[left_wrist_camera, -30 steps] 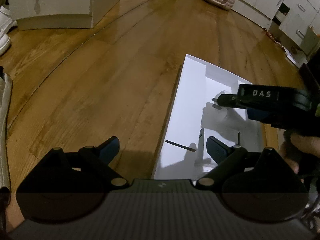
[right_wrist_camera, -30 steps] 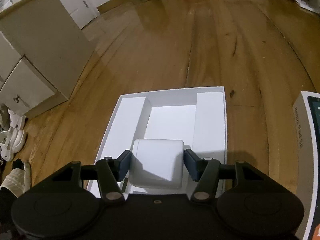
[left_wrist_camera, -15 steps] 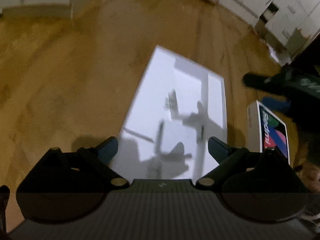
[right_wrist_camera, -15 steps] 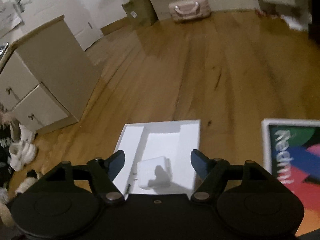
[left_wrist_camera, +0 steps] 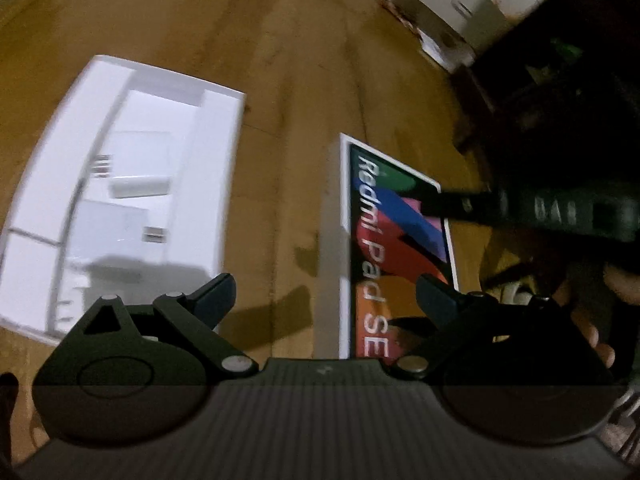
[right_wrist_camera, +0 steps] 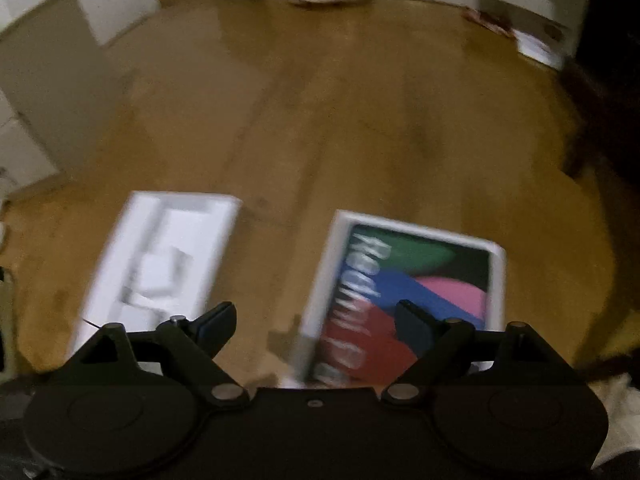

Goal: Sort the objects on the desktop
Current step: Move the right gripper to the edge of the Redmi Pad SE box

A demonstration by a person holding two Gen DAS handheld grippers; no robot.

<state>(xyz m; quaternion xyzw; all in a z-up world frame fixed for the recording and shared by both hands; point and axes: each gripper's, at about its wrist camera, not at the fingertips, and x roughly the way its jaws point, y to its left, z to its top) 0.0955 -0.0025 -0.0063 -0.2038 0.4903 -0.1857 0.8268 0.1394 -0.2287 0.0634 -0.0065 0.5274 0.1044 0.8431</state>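
Low in the left wrist view, the left tongs tilt downward over a glossy wooden floor, their dark blue-padded fingers spread wide with nothing between them. At the right of that frame a hand grips the right tongs, a black bar that reaches in over the tablet box. From their own camera the right tongs also point steeply down; their jaws are opening, already far apart, and hold nothing.

A white open box tray lies at the left of the left wrist view, rectangular, matte cardboard, divided into long compartments. In its middle channel sit white glossy chargers with metal prongs showing. Well apart from it, right of centre, lies the flat tablet box, white-edged, its dark lid printed with green, blue, pink and red shapes and the words "Redmi Pad SE". Both views are blurred. White cabinets line the upper edges.
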